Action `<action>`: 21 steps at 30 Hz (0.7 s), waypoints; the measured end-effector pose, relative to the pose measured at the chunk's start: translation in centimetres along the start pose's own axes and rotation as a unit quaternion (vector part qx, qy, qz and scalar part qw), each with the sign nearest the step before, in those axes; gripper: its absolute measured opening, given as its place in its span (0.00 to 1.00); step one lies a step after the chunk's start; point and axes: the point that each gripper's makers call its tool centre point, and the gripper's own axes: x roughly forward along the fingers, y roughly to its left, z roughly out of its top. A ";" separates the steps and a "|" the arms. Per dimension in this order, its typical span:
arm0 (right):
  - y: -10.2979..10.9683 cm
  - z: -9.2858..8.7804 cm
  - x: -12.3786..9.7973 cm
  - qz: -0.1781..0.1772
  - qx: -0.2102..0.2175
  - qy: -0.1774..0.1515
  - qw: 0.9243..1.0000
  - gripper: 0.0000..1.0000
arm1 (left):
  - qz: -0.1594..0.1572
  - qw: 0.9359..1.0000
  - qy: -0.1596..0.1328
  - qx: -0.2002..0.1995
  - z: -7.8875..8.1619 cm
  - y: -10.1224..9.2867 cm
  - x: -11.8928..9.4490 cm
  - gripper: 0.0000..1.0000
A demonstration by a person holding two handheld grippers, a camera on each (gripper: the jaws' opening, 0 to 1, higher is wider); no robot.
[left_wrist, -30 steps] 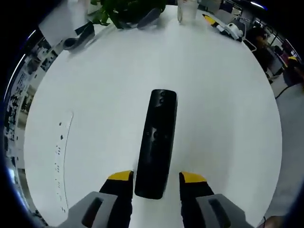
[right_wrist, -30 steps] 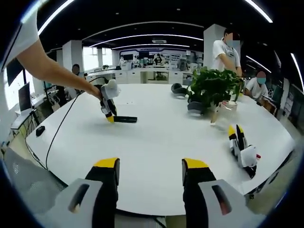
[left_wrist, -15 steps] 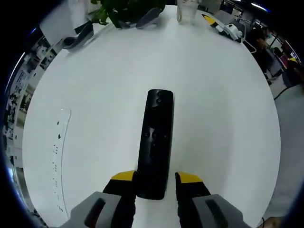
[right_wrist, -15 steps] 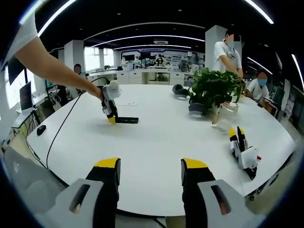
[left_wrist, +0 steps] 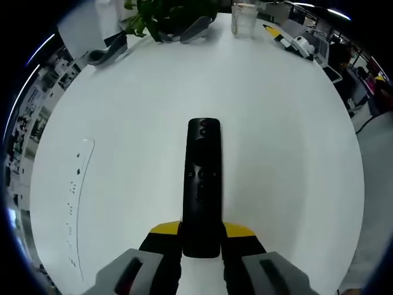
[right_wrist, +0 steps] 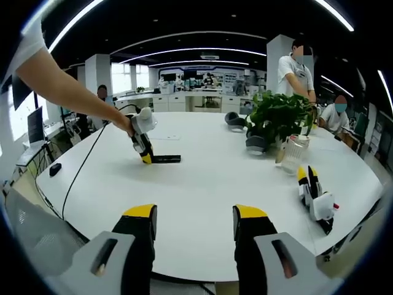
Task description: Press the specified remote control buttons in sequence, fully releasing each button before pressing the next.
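Remote control lies flat on the white worktop, its near end clamped between the left gripper jaws, apparently to steady it for pressing. Right gripper hovers well apart at the worktop's edge, jaws parted and holding nothing.

We can read no text, label, brand or number anywhere; the marks on the remote and on the paper strip beside it are too small.
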 end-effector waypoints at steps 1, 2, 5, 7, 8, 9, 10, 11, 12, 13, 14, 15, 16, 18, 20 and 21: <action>0.0 0.0 0.0 0.000 0.001 0.000 1.000 0.51 | 0.001 1.000 0.001 0.001 0.0 -0.1 0.0 0.24; 0.0 0.0 0.0 -0.001 0.001 0.000 1.000 0.51 | 0.002 1.000 0.002 0.002 0.0 -0.1 0.0 0.24; -0.1 0.1 0.0 0.000 0.004 -0.002 1.000 0.50 | 0.006 1.000 0.006 0.000 0.0 -0.3 0.0 0.24; -0.1 0.1 0.0 0.000 0.004 -0.002 1.000 0.50 | 0.010 1.000 0.005 0.001 0.0 -0.4 0.0 0.24; 0.0 0.1 0.0 0.002 0.004 -0.003 1.000 0.50 | 0.011 1.000 0.003 -0.002 0.0 -0.5 0.0 0.24; 0.0 0.1 0.0 0.002 0.004 -0.004 1.000 0.50 | 0.011 1.000 0.003 -0.006 0.0 -0.6 0.0 0.24; 0.0 0.2 0.0 0.002 0.003 -0.005 1.000 0.49 | 0.011 1.000 0.002 -0.008 0.0 -0.8 0.0 0.24; -0.1 0.1 -0.1 0.001 0.003 -0.005 1.000 0.49 | 0.012 1.000 0.002 -0.007 0.0 -0.9 0.0 0.24; -0.1 0.2 -0.1 0.001 0.004 -0.006 1.000 0.49 | 0.015 1.000 0.001 -0.005 0.0 -1.0 -0.1 0.24; -0.1 0.2 -0.1 0.001 0.005 -0.007 1.000 0.49 | 0.017 1.000 0.000 -0.005 0.0 -1.1 -0.1 0.24; -0.1 0.3 -0.1 0.002 0.007 -0.009 1.000 0.49 | 0.018 1.000 0.000 -0.005 0.0 -1.3 -0.1 0.24; -0.1 0.3 -0.1 0.001 0.007 -0.009 1.000 0.49 | 0.017 1.000 -0.001 -0.005 0.0 -1.4 -0.1 0.24; -0.1 0.2 -0.1 0.001 0.007 -0.009 1.000 0.49 | 0.016 1.000 -0.002 -0.005 0.0 -1.6 -0.1 0.24; -0.1 0.2 -0.1 0.003 0.008 -0.009 1.000 0.48 | 0.016 1.000 -0.002 -0.007 0.0 -1.8 -0.1 0.24; 0.0 0.3 -0.1 0.004 0.007 -0.010 1.000 0.48 | 0.016 1.000 -0.002 -0.008 0.0 -2.1 -0.1 0.24; 0.0 0.3 -0.1 0.004 0.007 -0.010 1.000 0.48 | 0.017 1.000 -0.002 -0.009 0.0 -2.3 -0.1 0.24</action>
